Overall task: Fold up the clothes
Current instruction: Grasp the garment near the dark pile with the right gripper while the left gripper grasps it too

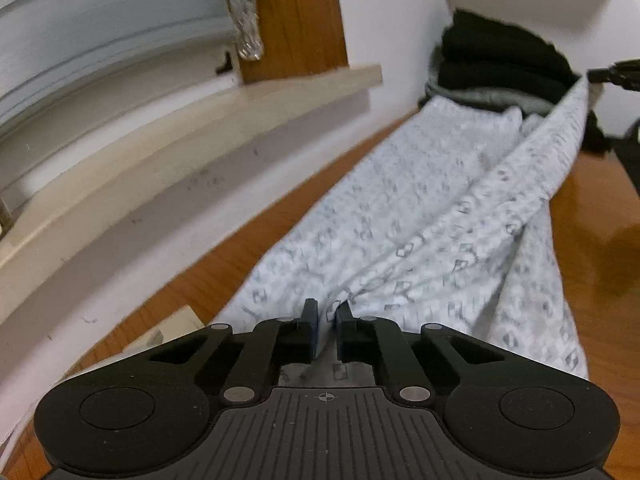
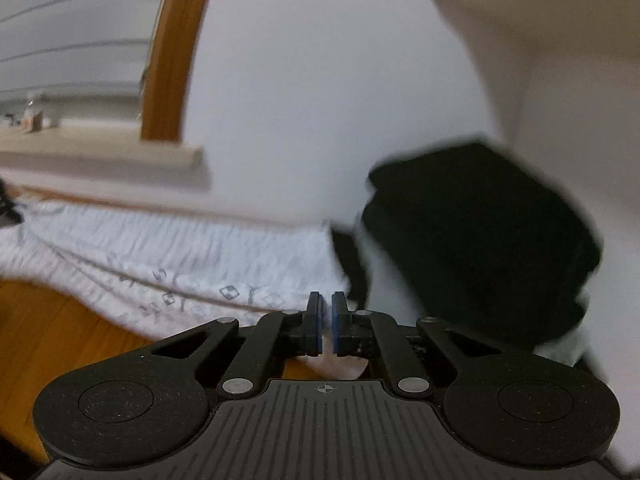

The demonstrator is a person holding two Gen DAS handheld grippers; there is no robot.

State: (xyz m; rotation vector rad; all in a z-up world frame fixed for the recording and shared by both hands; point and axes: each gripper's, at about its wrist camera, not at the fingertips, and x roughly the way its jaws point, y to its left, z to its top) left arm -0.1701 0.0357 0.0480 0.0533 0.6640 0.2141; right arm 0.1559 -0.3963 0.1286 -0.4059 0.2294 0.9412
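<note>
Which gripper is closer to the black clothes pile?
Right. The right gripper holds the patterned cloth just beside the black pile. The left gripper grips the cloth's other end, a full cloth length away.

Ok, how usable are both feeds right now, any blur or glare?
Left wrist view: patterned garment mildly smeared, print still readable; soft glare on the wooden table; fisheye bends the window sill. Right wrist view: heavier motion blur, black clothes pile an edgeless blob; right tool stays sharp.
</note>
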